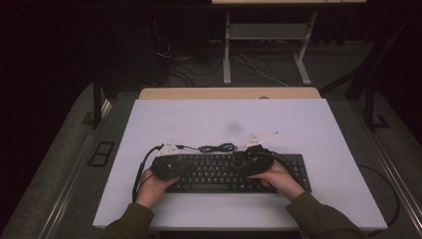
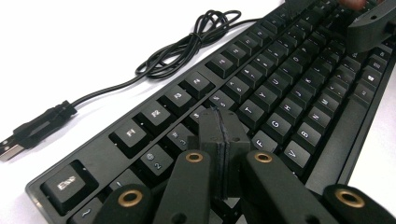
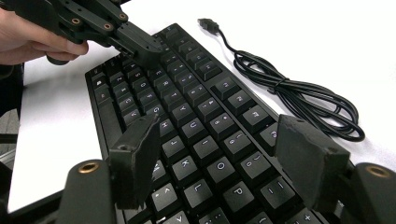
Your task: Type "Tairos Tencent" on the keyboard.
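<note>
left claw [image 2: 223, 135] pinched closed, holding nothing, tip on keyboard [image 1: 234, 172] near desk [image 1: 318, 124] front edge | right claw [image 3: 224, 163] gaping, empty | tip: poke straight down, one key only

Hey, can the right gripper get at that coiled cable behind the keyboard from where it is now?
Probably yes. The right gripper hovers open over the keyboard, and the coiled cable lies just beyond on bare table with nothing between.

Matt black plastic all over

The keyboard [image 2: 261, 88] has smooth, slightly shiny plastic keycaps, its cable [image 2: 187, 44] looks like glossy rubber, and the table [image 1: 298, 119] is matt white.
</note>
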Demonstrator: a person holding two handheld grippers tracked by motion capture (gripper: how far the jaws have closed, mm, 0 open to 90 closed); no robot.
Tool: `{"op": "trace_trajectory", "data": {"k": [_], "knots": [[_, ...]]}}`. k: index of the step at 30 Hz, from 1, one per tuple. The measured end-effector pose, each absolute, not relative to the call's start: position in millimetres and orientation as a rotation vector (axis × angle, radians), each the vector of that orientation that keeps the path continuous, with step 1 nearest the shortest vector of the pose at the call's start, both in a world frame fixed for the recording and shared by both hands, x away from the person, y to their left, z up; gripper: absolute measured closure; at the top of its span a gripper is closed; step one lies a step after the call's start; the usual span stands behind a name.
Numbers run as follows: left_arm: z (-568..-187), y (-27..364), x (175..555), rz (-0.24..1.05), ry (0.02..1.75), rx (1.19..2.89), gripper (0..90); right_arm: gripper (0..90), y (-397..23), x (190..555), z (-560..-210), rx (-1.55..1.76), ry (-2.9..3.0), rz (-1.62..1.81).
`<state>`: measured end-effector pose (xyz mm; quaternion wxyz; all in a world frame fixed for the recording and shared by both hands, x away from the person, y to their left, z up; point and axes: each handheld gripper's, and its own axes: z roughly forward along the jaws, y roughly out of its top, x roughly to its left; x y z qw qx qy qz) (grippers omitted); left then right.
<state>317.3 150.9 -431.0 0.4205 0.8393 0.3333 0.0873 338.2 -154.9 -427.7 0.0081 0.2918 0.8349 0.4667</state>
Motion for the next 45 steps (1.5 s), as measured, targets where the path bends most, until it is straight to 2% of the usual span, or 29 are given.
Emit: {"op": "trace_trajectory", "data": {"k": [36,45], "knots": [[-434.9,146.5,320.3,0.196,0.831,2.112,88.9,31.0,-155.0,338.0,-427.3,0.906,2.609,1.452],[-432.5,148.8,319.3,0.193,0.839,2.089,85.4,32.0,-156.7,338.3,-426.2,0.908,2.606,1.456]]}}
